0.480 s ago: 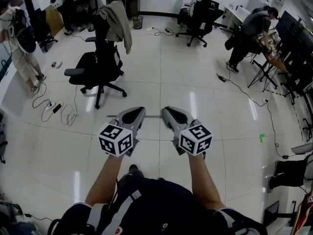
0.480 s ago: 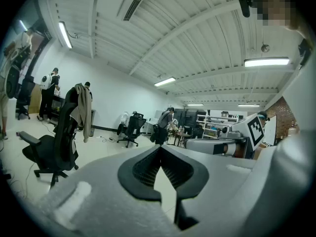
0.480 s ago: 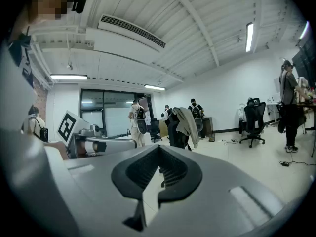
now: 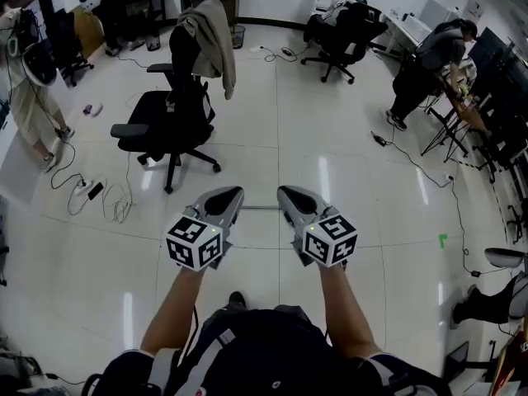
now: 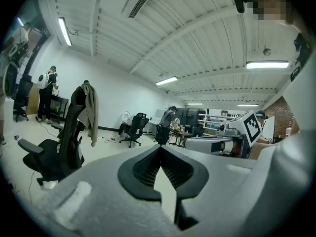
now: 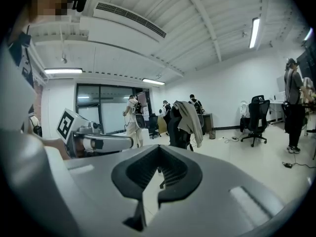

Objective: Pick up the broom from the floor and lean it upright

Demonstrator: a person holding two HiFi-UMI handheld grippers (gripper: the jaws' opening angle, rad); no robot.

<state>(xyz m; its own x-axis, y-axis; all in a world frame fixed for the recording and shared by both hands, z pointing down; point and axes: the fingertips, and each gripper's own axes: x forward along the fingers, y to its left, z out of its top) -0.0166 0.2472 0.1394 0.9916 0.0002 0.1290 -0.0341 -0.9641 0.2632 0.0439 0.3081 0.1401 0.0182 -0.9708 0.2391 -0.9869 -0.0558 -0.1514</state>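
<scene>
Glossy white tile floor [image 4: 272,130] of an open office, strip lights reflected in it. Head view: left claw [image 4: 233,193] and right claw [image 4: 286,192] held out side by side in front of the wearer, near each other but apart, both close to level, each carrying its black-and-white marker cube [image 4: 195,242]. Left gripper view: left claw [image 5: 160,149] has its ribbed dark pads met at the tips, nothing between them. Right gripper view: right claw [image 6: 159,149] likewise pressed closed and empty. Thin grey rod [image 4: 261,209] shows on the floor in the gap between the two claws, its ends hidden behind them; no brush end visible, so whether it is the broom handle cannot be told. Neither claw touches it. Beyond, left of centre, black wheeled office chair [image 4: 169,126] with a grey-beige jacket [image 4: 213,44] draped over its back. Tangle of white cables and a power strip [image 4: 95,195] on the floor at left. Second black office chair [image 4: 342,31] far back. Person in dark clothes [image 4: 431,60] bending at the right. Small green tape mark [image 4: 443,239] on the tiles at right.
</scene>
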